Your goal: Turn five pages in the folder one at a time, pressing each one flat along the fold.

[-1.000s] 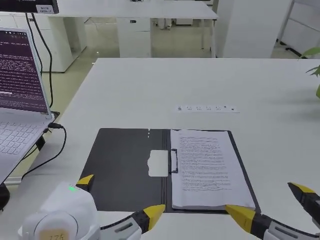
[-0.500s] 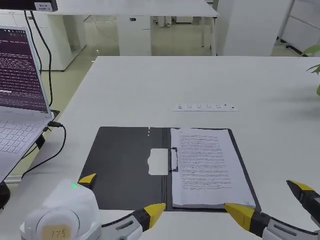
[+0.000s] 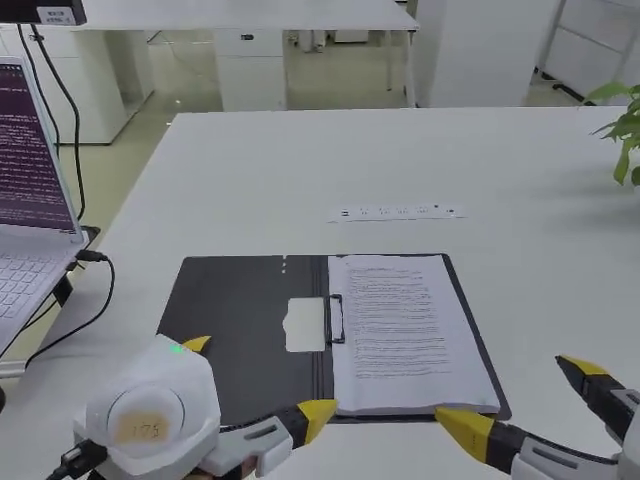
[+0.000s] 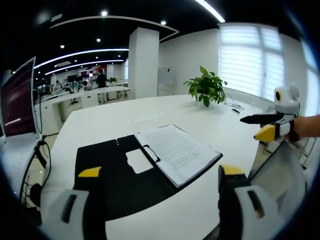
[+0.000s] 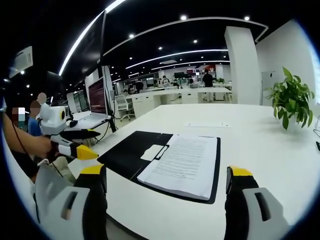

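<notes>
a: nearest first?
b: left gripper point(image 3: 257, 380), bottom left of the head view, spread wide, nothing held. poised at the near left corner of the folder point(image 3: 240, 330).
a: touching it?
b: cannot tell; height above it not readable from any view.
a: and the other one?
b: right gripper point(image 3: 520, 400), bottom right, equally wide open and empty, at the folder's near right corner, partly over bare white surface point(image 3: 560, 300). well apart from the left gripper.
a: the folder itself?
b: black, open and flat on the surface, just past both grippers and roughly between them. left half bare apart from a small white card point(image 3: 305, 325) close to the fold. right half covered by a stack of printed pages point(image 3: 405, 325), all lying flat, none lifted. thin black clip point(image 3: 337, 320) along the fold, at the pages' left edge.
a: farther out?
b: white power strip point(image 3: 397, 212) beyond the folder's far edge, apart from it. open laptop point(image 3: 25, 190) at the far left, screen lit, black cable point(image 3: 90, 300) trailing from its side across the surface. green plant point(image 3: 625, 125) at the right edge. past the surface, more white desks point(image 3: 250, 15) in the room.
</notes>
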